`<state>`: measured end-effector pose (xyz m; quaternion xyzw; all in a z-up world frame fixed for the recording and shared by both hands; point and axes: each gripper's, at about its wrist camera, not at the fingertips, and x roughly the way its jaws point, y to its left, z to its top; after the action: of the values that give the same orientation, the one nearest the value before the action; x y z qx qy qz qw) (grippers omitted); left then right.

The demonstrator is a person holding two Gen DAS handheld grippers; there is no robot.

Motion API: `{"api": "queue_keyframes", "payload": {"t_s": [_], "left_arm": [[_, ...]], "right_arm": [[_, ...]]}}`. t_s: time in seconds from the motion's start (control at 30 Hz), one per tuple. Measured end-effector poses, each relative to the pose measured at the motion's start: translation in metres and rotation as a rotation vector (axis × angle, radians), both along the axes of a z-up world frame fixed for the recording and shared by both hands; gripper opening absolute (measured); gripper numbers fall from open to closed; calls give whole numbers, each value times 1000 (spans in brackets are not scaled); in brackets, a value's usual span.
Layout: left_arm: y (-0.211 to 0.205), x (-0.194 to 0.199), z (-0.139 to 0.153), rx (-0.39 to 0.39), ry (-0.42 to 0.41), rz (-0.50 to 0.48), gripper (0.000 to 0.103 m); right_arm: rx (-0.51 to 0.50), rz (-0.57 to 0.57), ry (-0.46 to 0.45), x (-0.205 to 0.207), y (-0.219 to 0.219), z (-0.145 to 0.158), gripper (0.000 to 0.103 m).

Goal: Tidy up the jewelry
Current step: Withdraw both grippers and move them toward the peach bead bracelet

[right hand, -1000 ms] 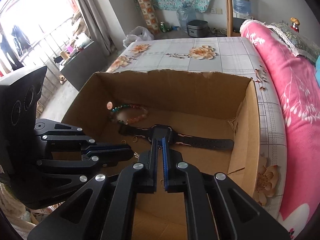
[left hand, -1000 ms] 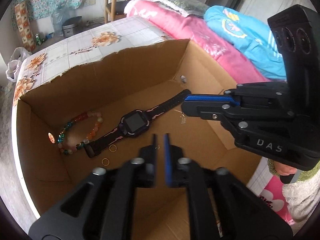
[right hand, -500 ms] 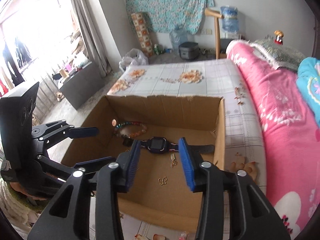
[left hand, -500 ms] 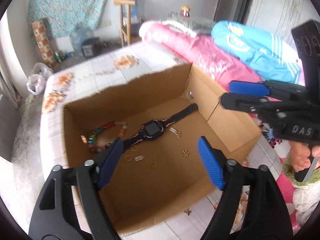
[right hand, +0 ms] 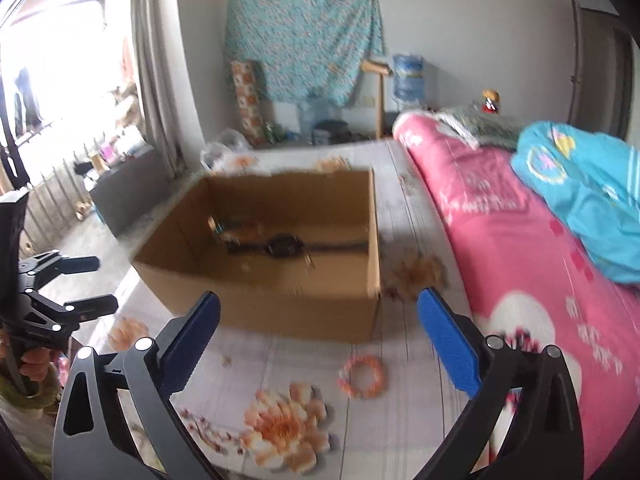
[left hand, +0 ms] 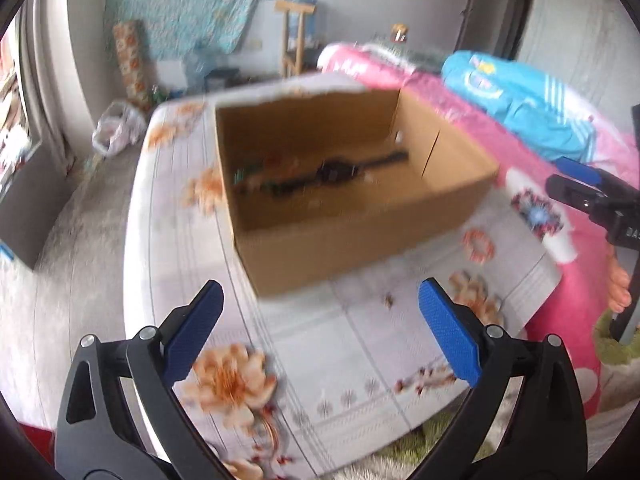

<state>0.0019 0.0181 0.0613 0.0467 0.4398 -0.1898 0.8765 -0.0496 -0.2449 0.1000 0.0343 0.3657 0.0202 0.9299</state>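
Note:
An open cardboard box [left hand: 340, 248] [right hand: 260, 300] stands on the floral bed sheet. In it lie a black watch [left hand: 336, 172] [right hand: 284, 246] and a colourful bead bracelet [left hand: 256, 172] [right hand: 240, 232], both blurred. A pink-orange bead bracelet [right hand: 362, 376] [left hand: 478, 244] lies on the sheet in front of the box, and a tiny gold piece [left hand: 388, 300] lies nearby. My left gripper [left hand: 320, 286] and right gripper [right hand: 319, 294] hover before the box's near wall. The jaws of both are opening wide, with nothing between them.
A pink quilt [right hand: 500, 220] and a blue quilt [right hand: 580, 184] are piled along the right of the bed. The floor, a white plastic bag [left hand: 116, 128] and a dark cabinet [right hand: 120, 184] are on the left. A hand [left hand: 620, 284] holds the right gripper's handle.
Both grippers have pulled back out of the box to a spot over the sheet in front of it. Their jaws went from nearly shut to wide open.

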Motion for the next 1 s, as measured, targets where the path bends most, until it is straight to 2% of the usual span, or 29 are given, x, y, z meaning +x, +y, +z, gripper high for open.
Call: {"api": "queue_keyframes", "payload": {"t_s": [0.03,0.13,0.2,0.27,0.33,0.47,0.63,1.0], "left_arm": [[0,-1,-11,5,28,9,94],[-7,6,-58,105,97,66,94],[-13,12,-78,127,147,81,94],[-17,16,-88,115,178,99,94],[-23,18,-91,116,170,115,94],[-31,24,-102,137,189,176,94],[-34,20,-101,120,149,242,95],[-39,17,-102,116,140,287,95]], "right_arm": [[0,-15,44,-1,1,-15,96],[4,-77,169,2,1,-55,96],[2,-121,243,6,-1,-79,96],[10,-147,294,10,-2,-94,96],[-11,-161,326,13,-1,-107,96],[-60,-176,358,21,2,-121,96],[-80,-169,385,27,3,-132,96],[-86,-174,379,30,5,-135,96]]}}
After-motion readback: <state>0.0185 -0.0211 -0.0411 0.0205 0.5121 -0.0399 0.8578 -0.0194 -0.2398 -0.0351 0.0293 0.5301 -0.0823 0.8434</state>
